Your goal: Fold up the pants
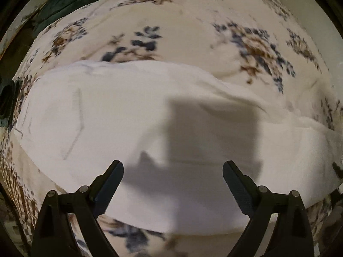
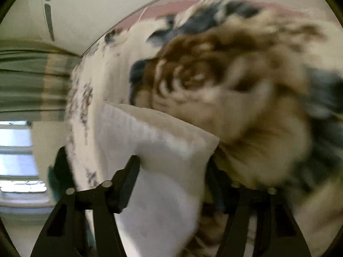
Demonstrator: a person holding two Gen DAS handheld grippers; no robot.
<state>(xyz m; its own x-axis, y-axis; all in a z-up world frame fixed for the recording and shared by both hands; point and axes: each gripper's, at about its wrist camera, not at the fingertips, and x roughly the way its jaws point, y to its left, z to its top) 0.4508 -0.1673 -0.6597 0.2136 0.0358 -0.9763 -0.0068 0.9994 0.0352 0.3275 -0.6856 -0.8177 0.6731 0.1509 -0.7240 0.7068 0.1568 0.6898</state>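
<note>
a cream bedspread printed with blue and brown flowers [image 1: 193, 34] fills both views. the white cloth pants [image 1: 133, 115] lie flat across it. the left gripper [image 1: 173, 184] hangs above them, jaws spread wide, nothing between. the right gripper [image 2: 171, 171] has white cloth [image 2: 163, 150] between its fingers; blur hides whether they pinch it.

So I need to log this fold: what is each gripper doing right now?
Left gripper: jaws wide open above the white pants, holding nothing.
Right gripper: white pants between its jaws; grip cannot be told.
</note>
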